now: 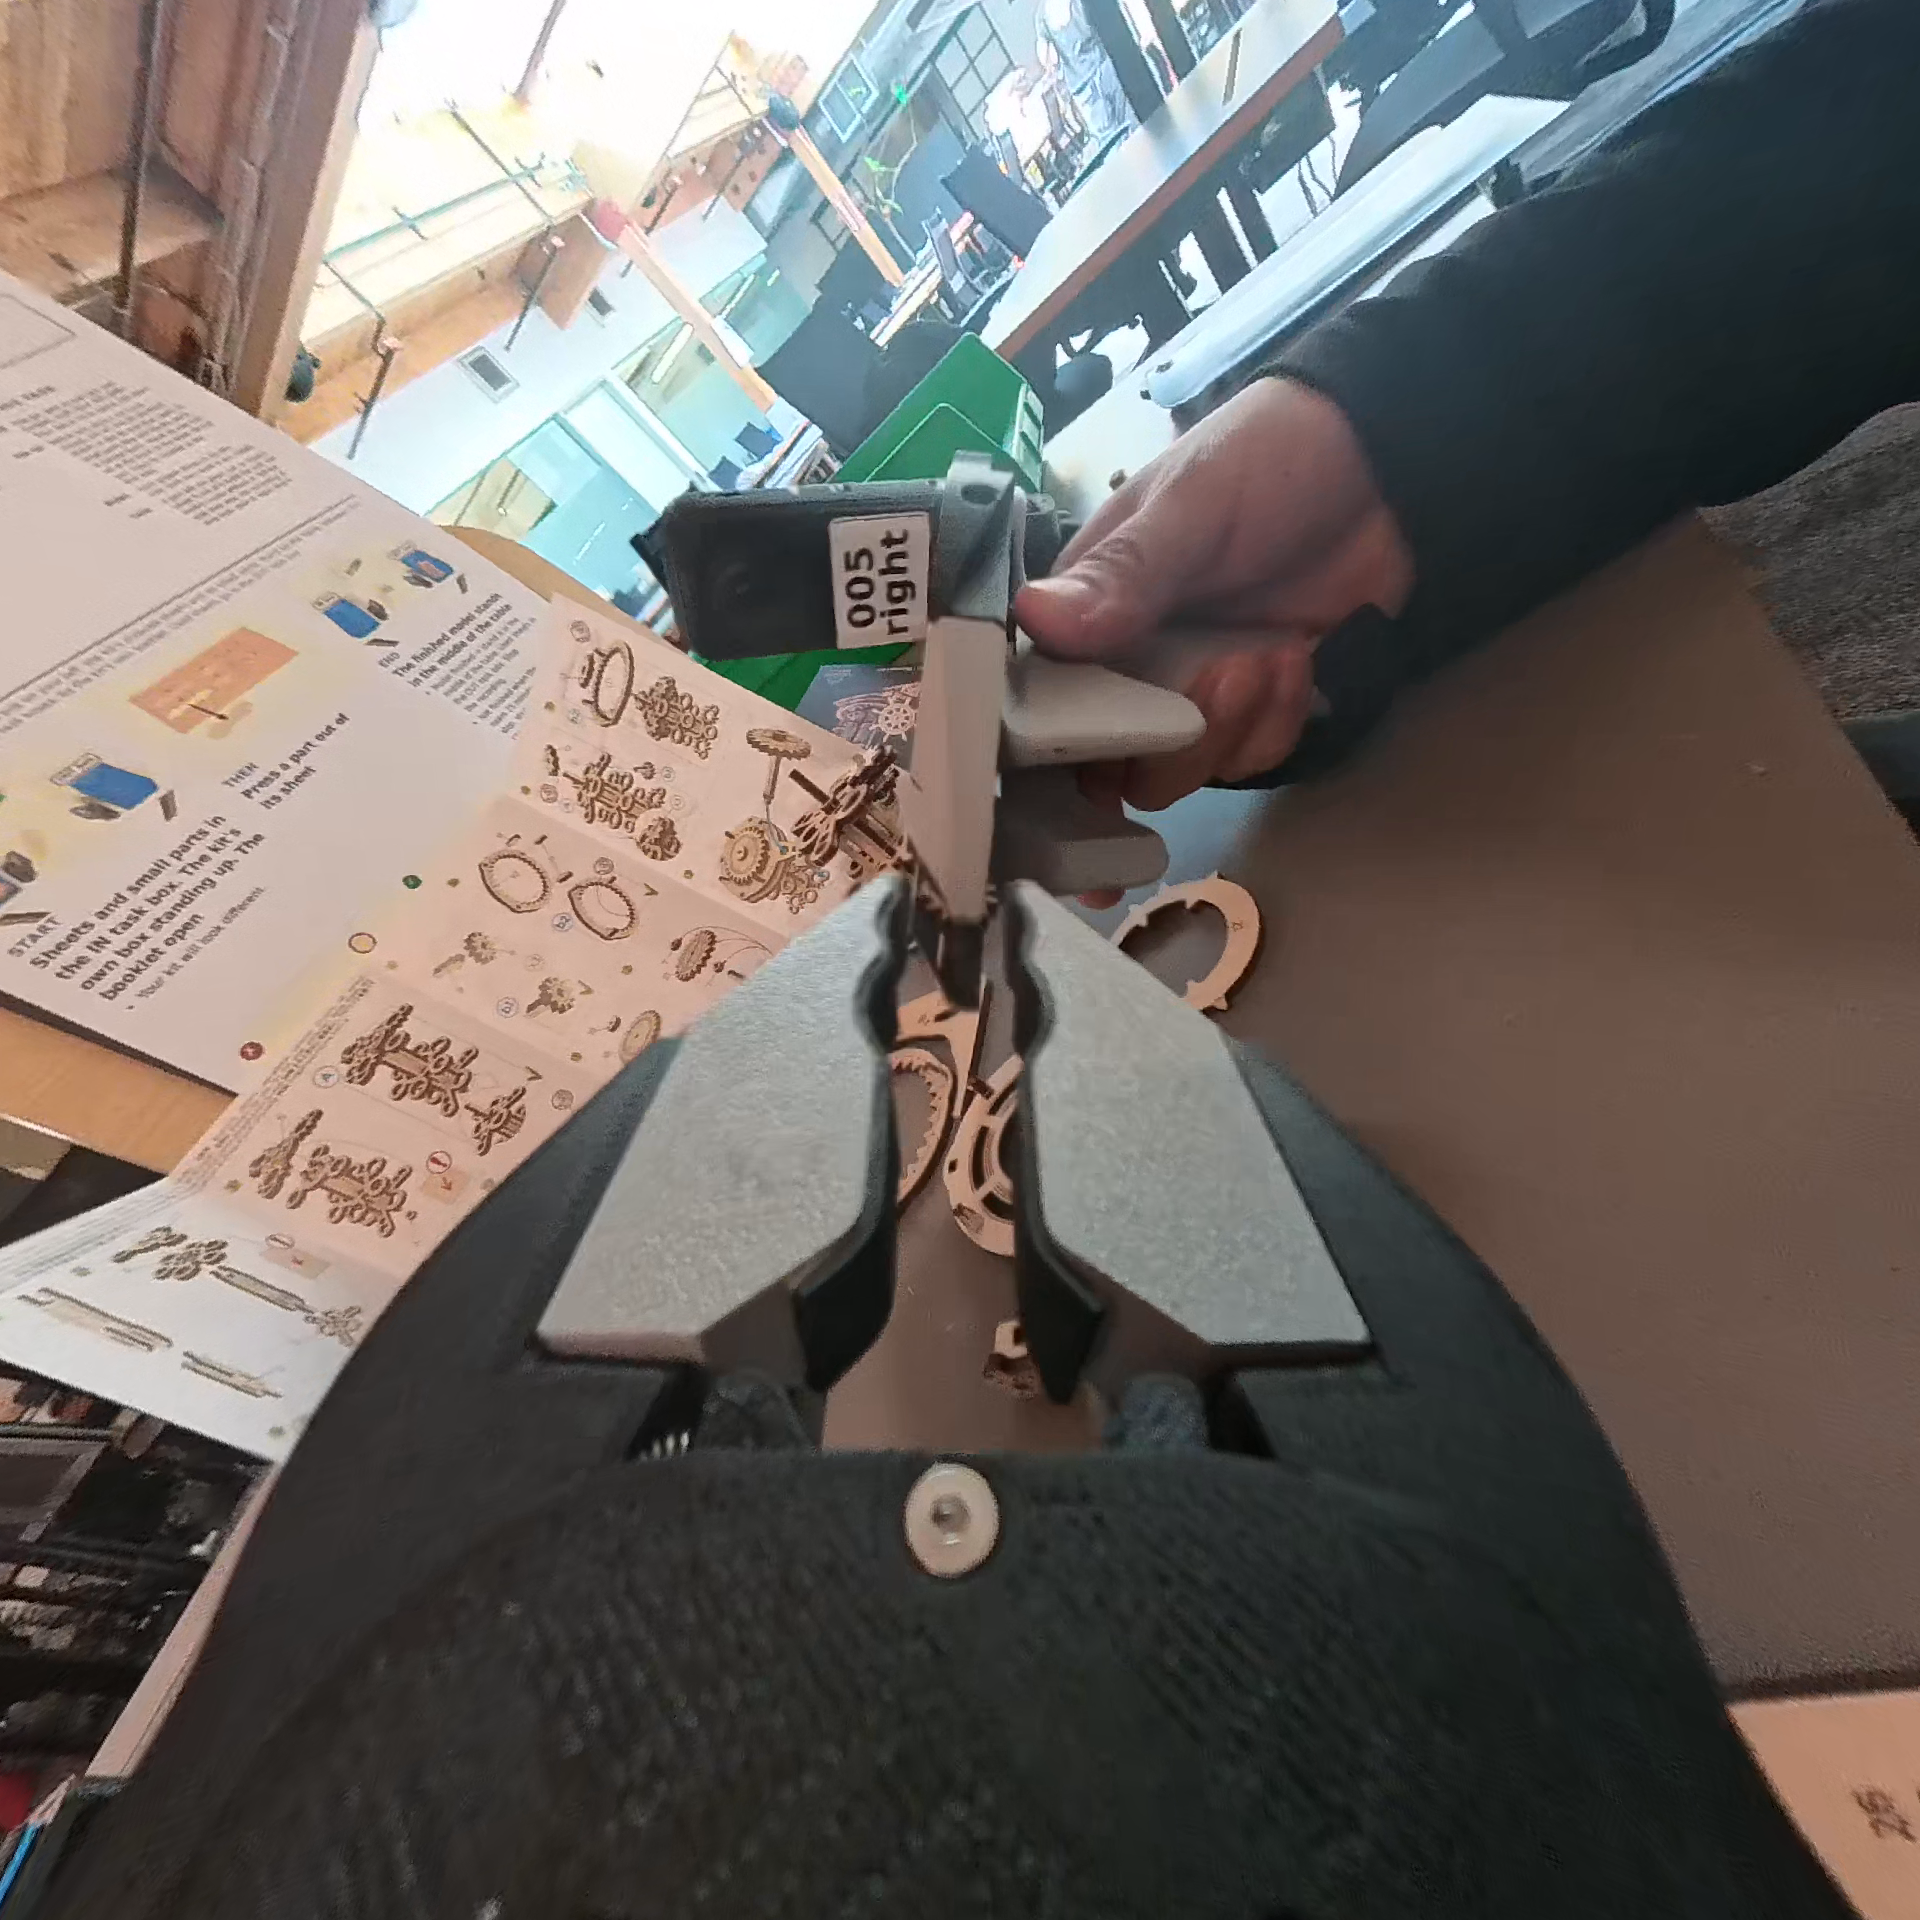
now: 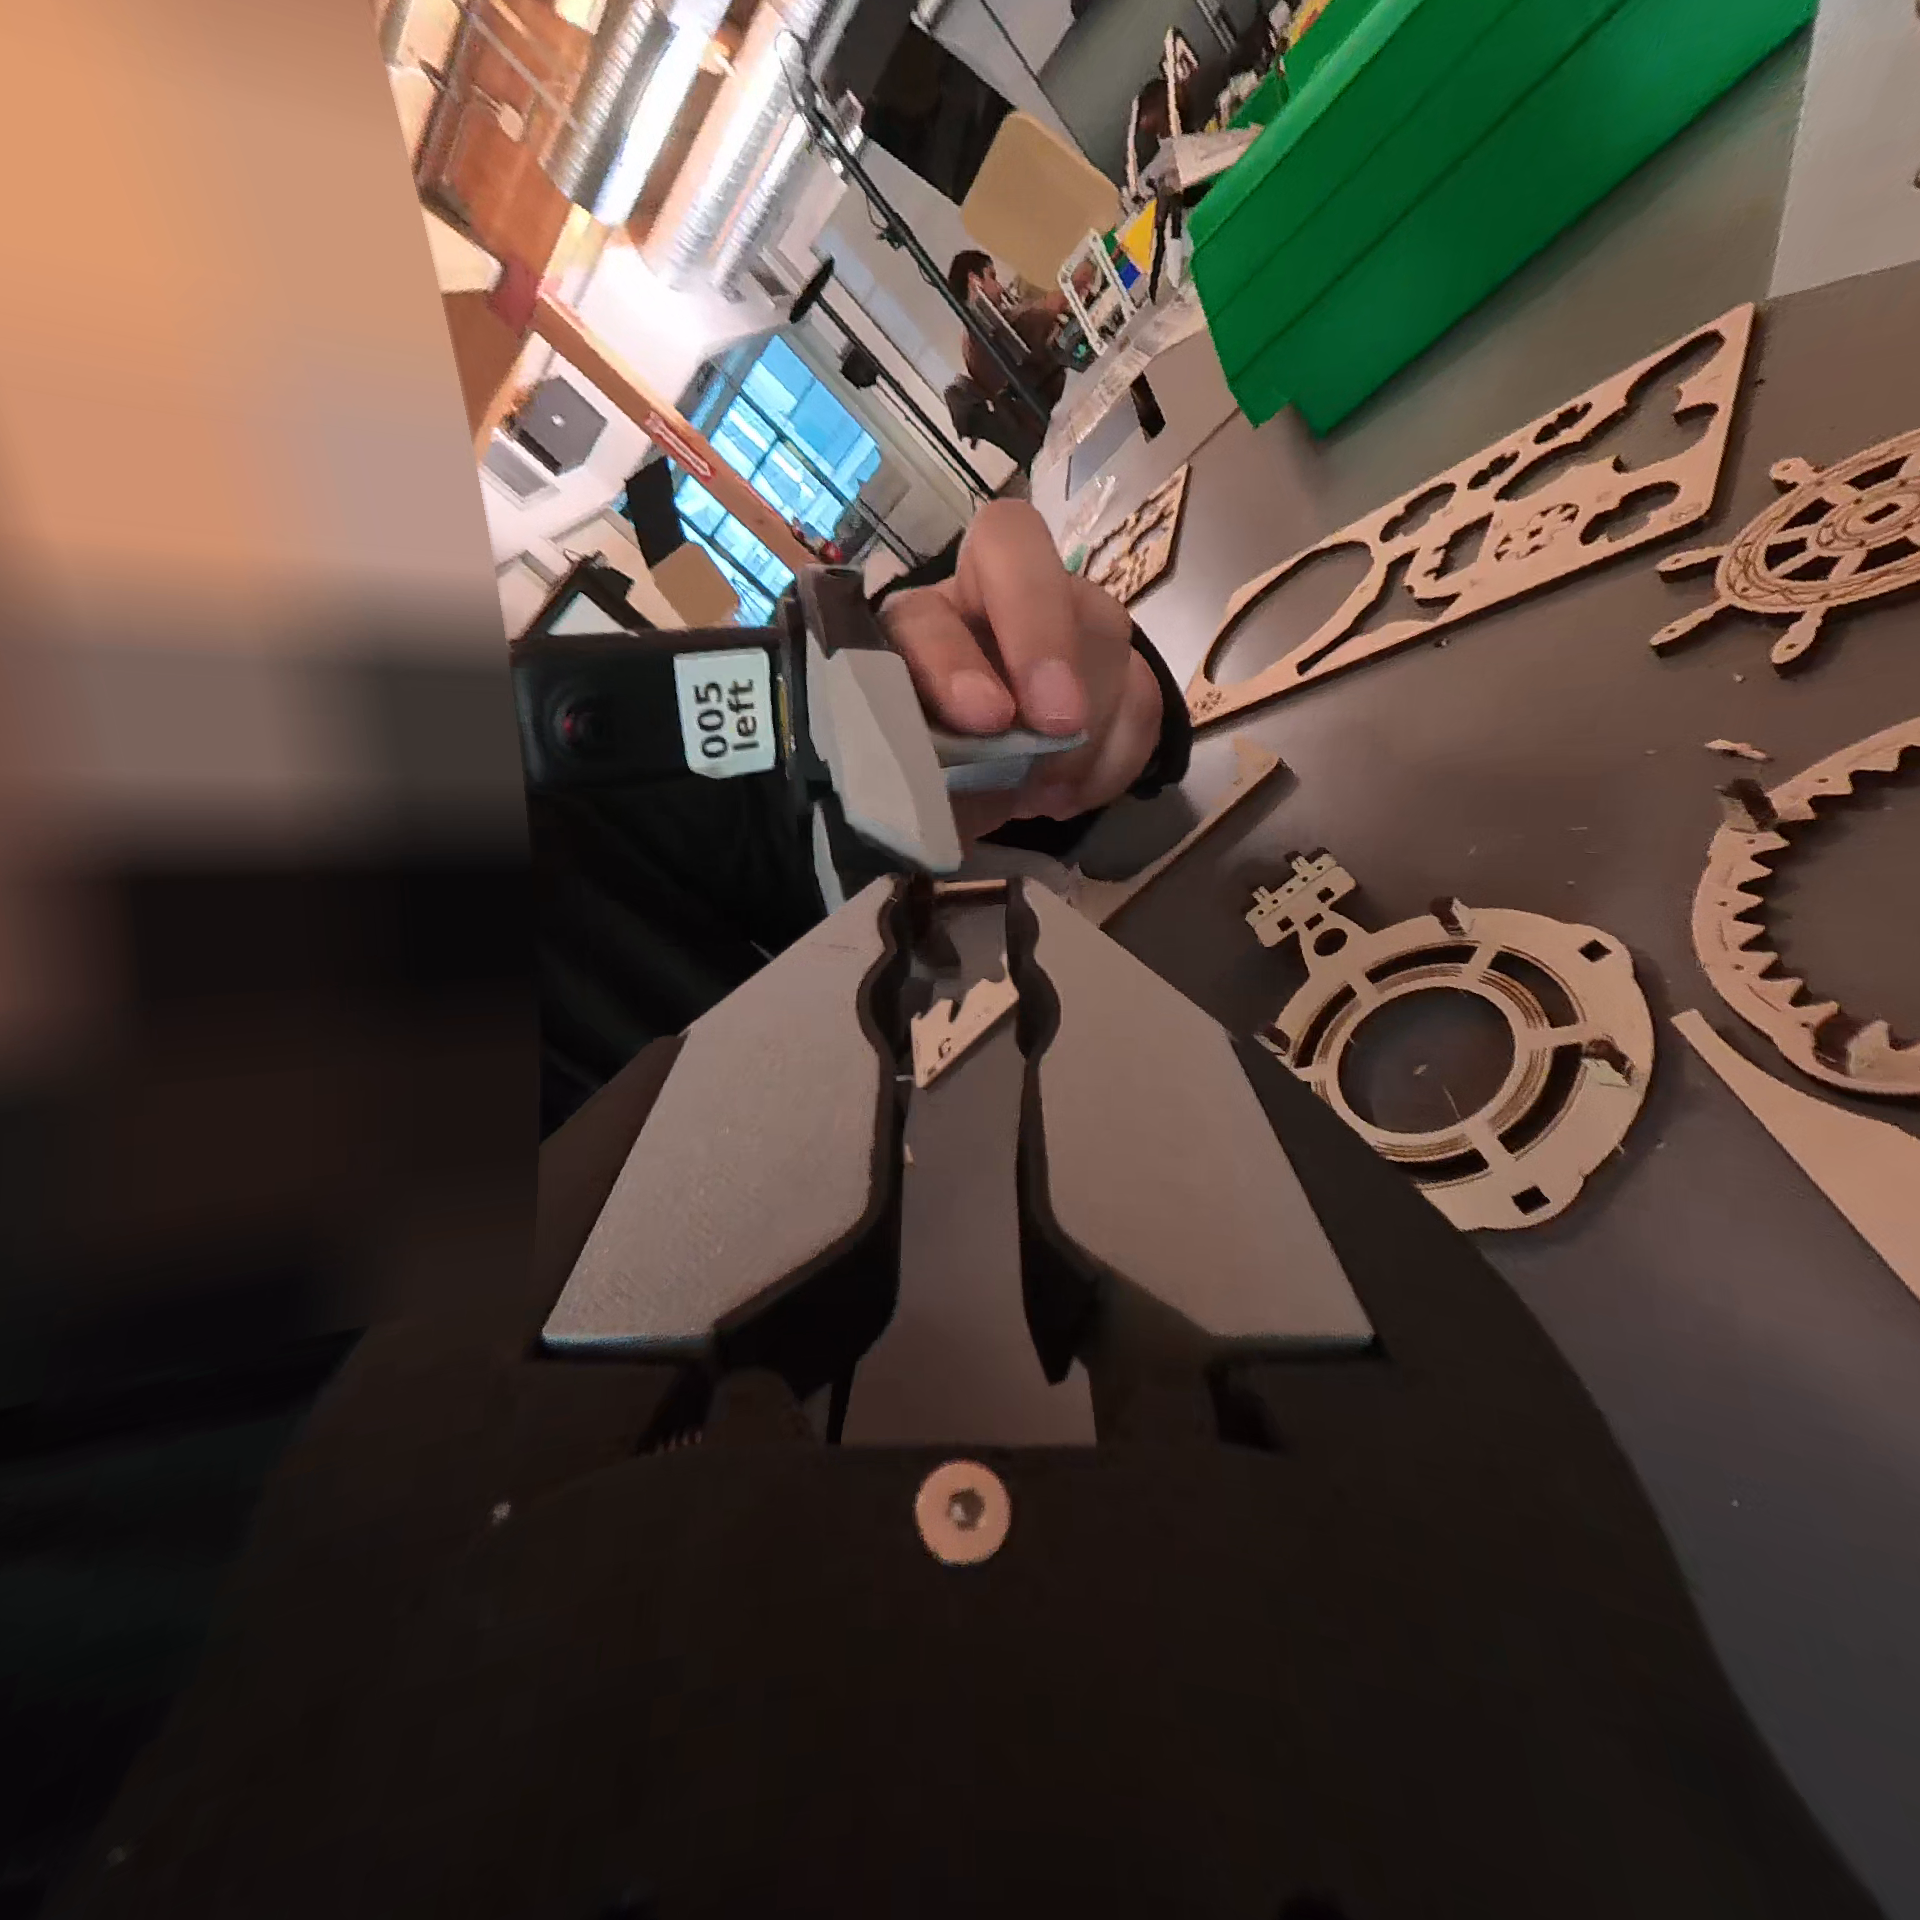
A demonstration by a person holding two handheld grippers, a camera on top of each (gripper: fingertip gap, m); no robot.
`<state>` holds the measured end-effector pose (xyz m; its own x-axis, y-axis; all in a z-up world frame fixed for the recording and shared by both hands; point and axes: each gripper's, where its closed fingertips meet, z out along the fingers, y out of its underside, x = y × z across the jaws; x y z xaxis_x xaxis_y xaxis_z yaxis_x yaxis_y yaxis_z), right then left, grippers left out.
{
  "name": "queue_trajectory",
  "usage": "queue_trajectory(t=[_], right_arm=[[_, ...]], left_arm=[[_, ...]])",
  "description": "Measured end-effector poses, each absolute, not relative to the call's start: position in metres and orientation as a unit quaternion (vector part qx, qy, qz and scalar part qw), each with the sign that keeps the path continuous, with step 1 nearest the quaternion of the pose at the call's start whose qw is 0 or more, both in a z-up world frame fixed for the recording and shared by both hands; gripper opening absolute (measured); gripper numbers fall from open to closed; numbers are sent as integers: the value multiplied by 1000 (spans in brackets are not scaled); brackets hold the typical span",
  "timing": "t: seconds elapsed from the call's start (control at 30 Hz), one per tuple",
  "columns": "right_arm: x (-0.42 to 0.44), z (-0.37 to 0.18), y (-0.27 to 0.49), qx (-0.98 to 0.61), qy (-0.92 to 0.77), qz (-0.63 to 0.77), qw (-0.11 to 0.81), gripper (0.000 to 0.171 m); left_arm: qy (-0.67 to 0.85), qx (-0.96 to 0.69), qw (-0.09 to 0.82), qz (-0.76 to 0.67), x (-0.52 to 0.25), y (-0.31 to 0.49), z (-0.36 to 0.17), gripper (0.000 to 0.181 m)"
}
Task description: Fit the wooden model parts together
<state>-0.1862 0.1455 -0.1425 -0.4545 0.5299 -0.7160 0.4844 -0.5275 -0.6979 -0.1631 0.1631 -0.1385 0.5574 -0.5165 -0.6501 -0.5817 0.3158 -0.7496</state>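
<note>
- Left gripper [image 1: 951, 935], a grey two-finger tool on a black body, has its jaws nearly shut. A dark thin sliver [image 1: 961, 966] sits between the tips, but whether it is clamped cannot be told.
- The right gripper [image 2: 951, 925], of the same make, meets it tip to tip above the grey table [image 2: 1455, 810]. Its jaws are drawn in on a small toothed wooden piece [image 2: 961, 1013], which appears pinched at both edges.
- The two tools face each other head-on, probably so that one part is steadied while the other is pressed into it.
- The left hand [image 2: 1029, 665] squeezes its handle just behind the meeting point, so the work is held up off the table rather than resting on it.
- A round layered wooden ring frame [image 2: 1314, 1023] lies flat just beside the right gripper. A curved wooden rack with saw teeth [image 2: 1725, 914] and a wooden ship's wheel [image 2: 1860, 516] lie farther off, seemingly awaiting their turn.
- The folded paper instruction booklet [image 1: 416, 935] lies open near the left gripper, presumably for checking steps.
- Fitting looks to be under way, with several parts not yet joined.
</note>
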Motion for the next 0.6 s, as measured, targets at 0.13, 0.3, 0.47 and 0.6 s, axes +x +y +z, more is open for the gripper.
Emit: queue_trajectory(t=[0.13,0.3,0.47,0.6], right_arm=[[-185,-142,145,-520,-489,700,17,26],[-181,-131,154,-506,-465,726,20,33],[-179,-127,158,-501,-466,728,37,36],[-179,-127,155,-496,-474,727,38,38]], left_arm=[[472,-594,651,25,-164,165,-143,11],[431,-613,661,-35,-171,167,-134,11],[407,-615,672,-73,-176,167,-125,11],[404,-608,677,-91,-173,164,-121,11]])
